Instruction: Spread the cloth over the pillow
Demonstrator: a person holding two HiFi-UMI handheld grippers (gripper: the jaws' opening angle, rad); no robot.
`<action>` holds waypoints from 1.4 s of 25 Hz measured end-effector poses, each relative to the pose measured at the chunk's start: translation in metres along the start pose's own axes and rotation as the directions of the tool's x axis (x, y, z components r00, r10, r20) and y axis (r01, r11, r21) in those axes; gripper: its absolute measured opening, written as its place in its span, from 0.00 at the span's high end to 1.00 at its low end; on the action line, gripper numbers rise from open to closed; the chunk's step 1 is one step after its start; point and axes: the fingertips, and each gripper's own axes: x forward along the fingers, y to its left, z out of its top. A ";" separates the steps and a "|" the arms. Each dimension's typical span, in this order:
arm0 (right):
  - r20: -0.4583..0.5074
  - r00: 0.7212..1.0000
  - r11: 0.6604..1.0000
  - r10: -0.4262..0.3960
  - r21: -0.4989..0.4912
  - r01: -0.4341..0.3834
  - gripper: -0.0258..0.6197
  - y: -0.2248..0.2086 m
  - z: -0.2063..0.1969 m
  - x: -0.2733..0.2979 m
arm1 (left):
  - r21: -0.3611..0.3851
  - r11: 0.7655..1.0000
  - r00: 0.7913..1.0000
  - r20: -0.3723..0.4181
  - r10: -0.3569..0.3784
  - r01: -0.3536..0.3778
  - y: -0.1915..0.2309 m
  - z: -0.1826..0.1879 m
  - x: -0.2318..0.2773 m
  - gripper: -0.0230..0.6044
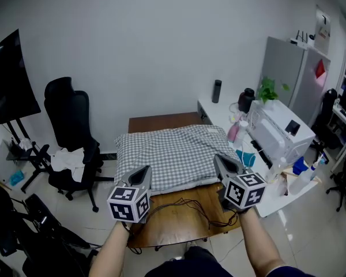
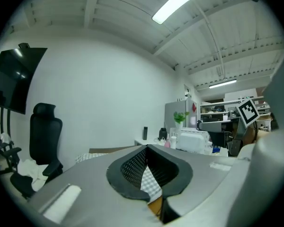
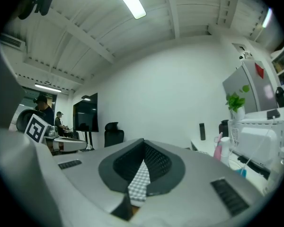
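Nearest me, my left gripper (image 1: 143, 173) and right gripper (image 1: 222, 161) are both closed on nothing, and the checked cloth (image 1: 173, 149) already lies spread over the pillow (image 1: 187, 183) on the table (image 1: 179, 212), so I judge little remains.

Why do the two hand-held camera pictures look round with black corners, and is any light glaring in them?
Left gripper view: a wide-angle fisheye circle with black corners, ceiling beams bowed, the strip light blown out white. Right gripper view: the same round distortion, its ceiling tube glaring too. Head view: evenly lit, only mild bending at the edges, the checked cloth sharp.
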 end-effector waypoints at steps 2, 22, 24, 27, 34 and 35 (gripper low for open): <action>0.011 1.000 1.000 0.022 -0.009 -0.022 0.95 0.012 0.004 0.005 | 0.001 1.000 1.000 0.009 -0.026 0.026 -0.012 0.010 0.007 0.95; 0.016 0.988 0.988 0.156 -0.024 -0.156 0.94 0.059 0.021 0.041 | 0.031 0.996 0.996 0.035 -0.087 0.086 -0.045 0.046 0.044 0.95; 0.017 0.987 0.987 0.159 -0.022 -0.158 0.94 0.059 0.022 0.040 | 0.026 0.996 0.995 0.035 -0.089 0.088 -0.045 0.045 0.045 0.95; 0.018 0.987 0.987 0.157 -0.016 -0.157 0.94 0.055 0.023 0.040 | 0.028 0.995 0.995 0.031 -0.092 0.091 -0.047 0.044 0.047 0.95; 0.008 0.988 0.988 0.155 -0.013 -0.155 0.94 0.051 0.019 0.040 | 0.028 0.996 0.996 0.031 -0.089 0.088 -0.047 0.045 0.047 0.95; 0.005 0.988 0.988 0.155 -0.014 -0.155 0.94 0.050 0.019 0.040 | 0.029 0.996 0.996 0.031 -0.089 0.088 -0.047 0.045 0.047 0.95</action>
